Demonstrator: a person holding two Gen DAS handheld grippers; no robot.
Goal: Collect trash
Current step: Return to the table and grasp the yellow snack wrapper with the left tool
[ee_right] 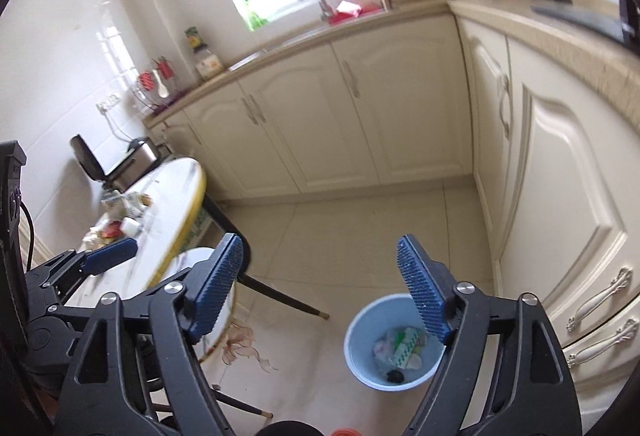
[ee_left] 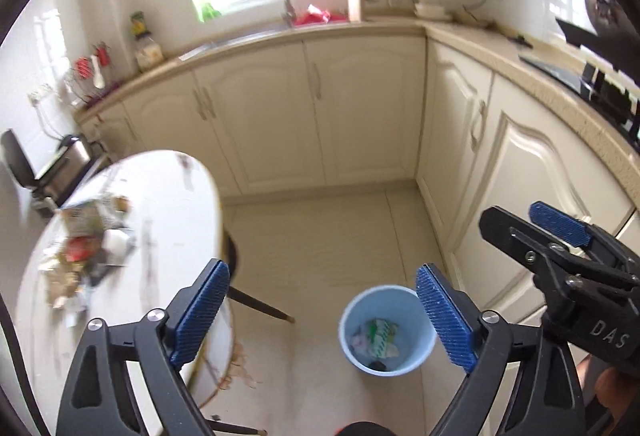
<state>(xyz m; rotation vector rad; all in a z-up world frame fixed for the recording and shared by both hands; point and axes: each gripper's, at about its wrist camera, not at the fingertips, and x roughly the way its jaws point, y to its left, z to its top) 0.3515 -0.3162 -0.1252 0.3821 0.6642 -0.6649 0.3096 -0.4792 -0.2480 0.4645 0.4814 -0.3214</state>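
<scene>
Left wrist view: left tool [ee_left: 322, 310] spread wide, nothing between its pads, above the pale blue bin [ee_left: 386, 332] on the floor, which holds scraps. Right tool [ee_right: 320, 290] likewise spread and empty, near the bin's left side. More trash [ee_left: 84, 256] lies on the round white tabletop [ee_left: 172, 204], far left.
</scene>
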